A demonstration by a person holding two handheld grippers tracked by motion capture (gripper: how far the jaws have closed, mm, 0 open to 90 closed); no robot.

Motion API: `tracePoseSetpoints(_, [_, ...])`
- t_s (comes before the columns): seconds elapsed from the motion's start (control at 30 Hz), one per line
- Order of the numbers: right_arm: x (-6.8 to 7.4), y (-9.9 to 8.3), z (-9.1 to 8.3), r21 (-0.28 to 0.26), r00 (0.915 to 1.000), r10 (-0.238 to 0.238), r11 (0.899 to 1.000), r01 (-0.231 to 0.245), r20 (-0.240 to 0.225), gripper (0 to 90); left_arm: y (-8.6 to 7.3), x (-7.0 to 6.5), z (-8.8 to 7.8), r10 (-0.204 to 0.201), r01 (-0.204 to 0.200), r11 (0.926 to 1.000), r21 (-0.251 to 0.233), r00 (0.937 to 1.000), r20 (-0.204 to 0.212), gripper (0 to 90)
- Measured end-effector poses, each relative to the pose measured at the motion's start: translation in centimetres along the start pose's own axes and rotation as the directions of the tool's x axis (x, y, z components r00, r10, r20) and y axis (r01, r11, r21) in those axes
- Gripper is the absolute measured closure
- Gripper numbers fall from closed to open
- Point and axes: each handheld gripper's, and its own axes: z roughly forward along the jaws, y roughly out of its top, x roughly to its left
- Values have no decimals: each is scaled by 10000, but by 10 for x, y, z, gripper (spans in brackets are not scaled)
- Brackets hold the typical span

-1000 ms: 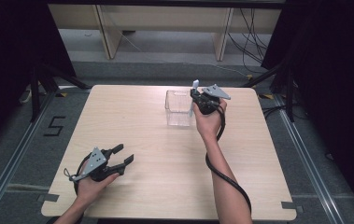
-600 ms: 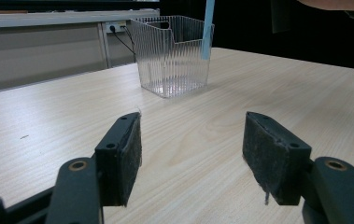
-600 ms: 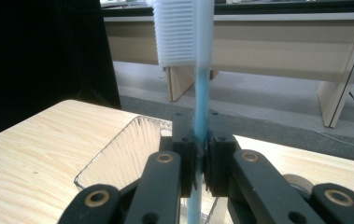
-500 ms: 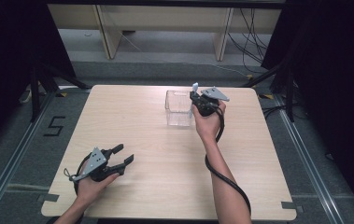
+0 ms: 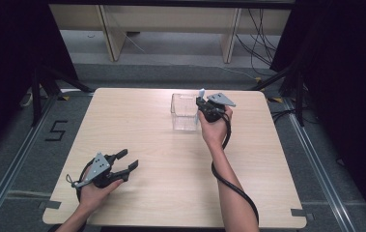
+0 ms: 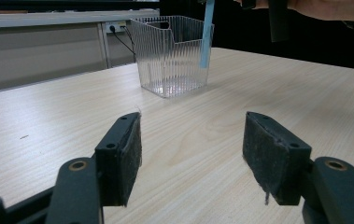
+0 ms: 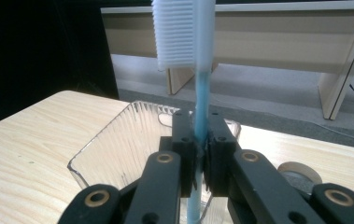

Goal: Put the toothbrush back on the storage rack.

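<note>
Nearest the person, the left tongs lie low on the pale wood-grain worktop, jaws spread wide with nothing between their fuzzy black pads. On the floor to the left, a black "5" marking can be read. Farther off, the right tongs are clamped on a blue-handled toothbrush, white bristles uppermost, held upright just above the ribbed clear plastic container.

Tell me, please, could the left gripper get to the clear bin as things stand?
Probably yes. The left gripper is open and holds nothing, and bare table lies between it and the bin. The right gripper, clamping a toothbrush, hangs by the bin's far side.
</note>
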Motion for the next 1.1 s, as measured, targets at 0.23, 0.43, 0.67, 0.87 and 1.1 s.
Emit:
tracePoseSetpoints(0.23, [0, -3, 2, 43, 9999, -108, 9999, 108, -24, 849, 0, 0, 0, 1, -1, 10000, 38, 10000, -5, 373])
tracePoseSetpoints(0.43, [0, -7, 3, 147, 10000, 66, 9999, -67, 22, 849, 0, 0, 0, 1, -1, 10000, 4, 10000, 6, 373])
tracePoseSetpoints(0.67, [-2, -10, 4, 137, 9998, -187, 9997, 186, 70, 846, 0, 0, 0, 0, 0, 10000, 0, 10000, 8, 373])
tracePoseSetpoints(0.87, [2, -14, 5, 385, 9995, 302, 9988, -306, 102, 845, 0, 0, 0, 4, -4, 10000, 1, 10000, 12, 372])
tracePoseSetpoints(1.1, [0, -18, 6, 456, 9998, 165, 9988, -170, 104, 840, 0, 0, 0, 0, 0, 10000, 1, 10000, 13, 372])
